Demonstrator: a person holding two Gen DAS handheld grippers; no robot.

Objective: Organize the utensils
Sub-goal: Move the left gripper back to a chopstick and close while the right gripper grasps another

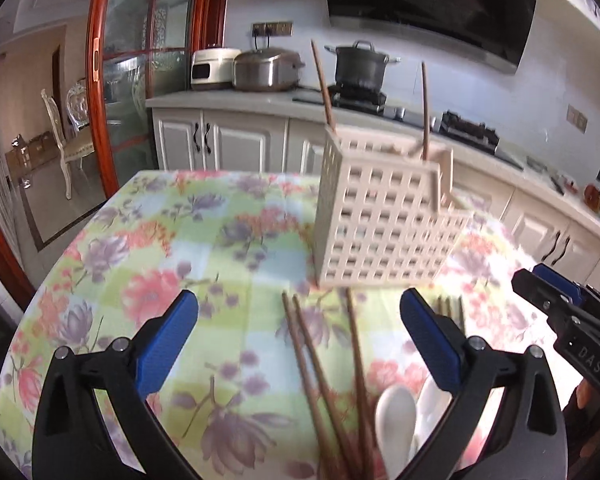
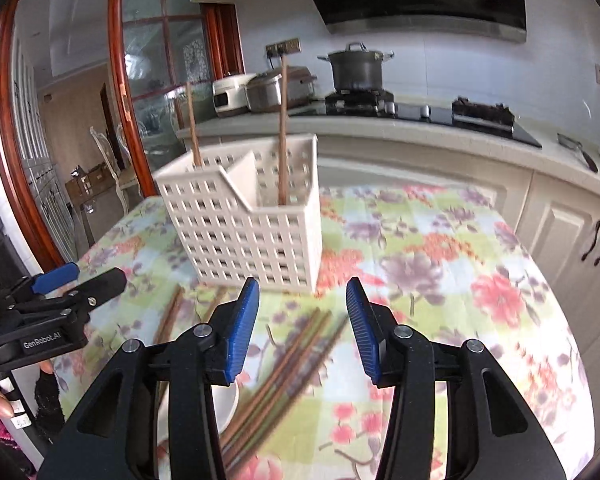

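Note:
A cream slotted utensil holder (image 1: 380, 220) (image 2: 252, 232) stands on the floral tablecloth (image 1: 140, 260) with two brown chopsticks (image 1: 324, 88) (image 2: 283, 128) upright in it, one per compartment. Several loose chopsticks (image 1: 320, 380) (image 2: 284, 368) lie on the cloth in front of the holder, beside white spoons (image 1: 394, 412) (image 2: 226, 404). My left gripper (image 1: 300, 320) hangs wide open above the loose chopsticks, its pads touching nothing. My right gripper (image 2: 303, 296) is open, with nothing between its fingers, just short of the holder. Each gripper shows in the other's view, the right (image 1: 540, 288) and the left (image 2: 80, 280).
Behind the table runs a kitchen counter (image 1: 228, 98) with a rice cooker, a steel cooker and a pot (image 1: 360, 65) on the hob. A wood-framed glass door (image 1: 100, 80) and chairs are at the left. Cabinets (image 2: 572, 240) stand close on the right.

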